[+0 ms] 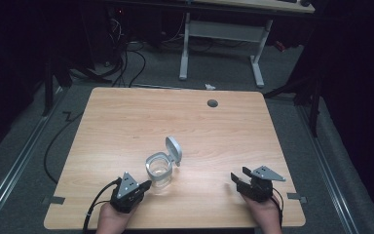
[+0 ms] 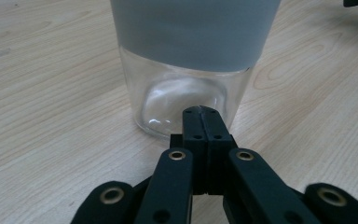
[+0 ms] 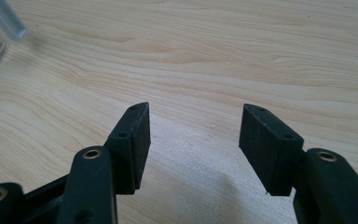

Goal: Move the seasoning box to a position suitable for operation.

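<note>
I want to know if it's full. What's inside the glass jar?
The glass jar looks empty: its lid is flipped open, and the clear lower wall shows only the wooden table behind. A grey band covers the upper part.

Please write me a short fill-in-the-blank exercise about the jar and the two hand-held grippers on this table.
1. The lid of the glass jar stands ____.
2. The jaws of the left hand-held gripper are ____, its tips close to the jar's base.
3. The jaws of the right hand-held gripper are ____, with bare table between them.
4. The band around the jar's upper part is ____ in colour.

Missing words: open; shut; open; grey
</note>
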The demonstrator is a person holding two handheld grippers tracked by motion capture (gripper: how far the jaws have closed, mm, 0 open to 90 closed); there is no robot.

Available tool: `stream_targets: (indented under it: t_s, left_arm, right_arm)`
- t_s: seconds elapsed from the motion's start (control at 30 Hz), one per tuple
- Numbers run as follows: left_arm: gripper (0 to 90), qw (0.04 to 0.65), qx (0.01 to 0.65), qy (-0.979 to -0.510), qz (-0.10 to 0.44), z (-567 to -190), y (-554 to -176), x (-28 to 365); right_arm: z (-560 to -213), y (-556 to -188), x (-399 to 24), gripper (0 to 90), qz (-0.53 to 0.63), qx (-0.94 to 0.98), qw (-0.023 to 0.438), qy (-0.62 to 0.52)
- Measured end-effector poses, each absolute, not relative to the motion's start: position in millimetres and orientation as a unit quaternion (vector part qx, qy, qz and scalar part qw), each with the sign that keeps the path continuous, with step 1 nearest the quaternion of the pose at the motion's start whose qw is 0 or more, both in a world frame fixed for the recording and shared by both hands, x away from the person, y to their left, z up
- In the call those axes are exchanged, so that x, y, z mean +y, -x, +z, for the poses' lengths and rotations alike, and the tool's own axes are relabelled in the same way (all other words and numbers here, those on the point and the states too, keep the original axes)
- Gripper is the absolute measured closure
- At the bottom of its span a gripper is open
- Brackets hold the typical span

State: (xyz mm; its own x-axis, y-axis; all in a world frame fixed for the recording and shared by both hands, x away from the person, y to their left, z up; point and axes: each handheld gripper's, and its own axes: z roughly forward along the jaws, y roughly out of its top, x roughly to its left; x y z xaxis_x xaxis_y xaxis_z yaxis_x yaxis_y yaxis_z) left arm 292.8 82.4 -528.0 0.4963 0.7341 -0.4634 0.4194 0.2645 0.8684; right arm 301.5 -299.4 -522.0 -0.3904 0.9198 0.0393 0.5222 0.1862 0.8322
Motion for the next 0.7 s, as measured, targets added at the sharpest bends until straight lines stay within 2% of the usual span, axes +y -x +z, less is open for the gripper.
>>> stream_targets:
  t_s: [0.7]
  left_arm:
    - [90.0, 0.631, 0.469, -0.61, 0.104, -528, -298, 28]
  right_arm:
    - [-522, -300, -304, 44.4, 0.408, 0.725, 0.243, -0.498]
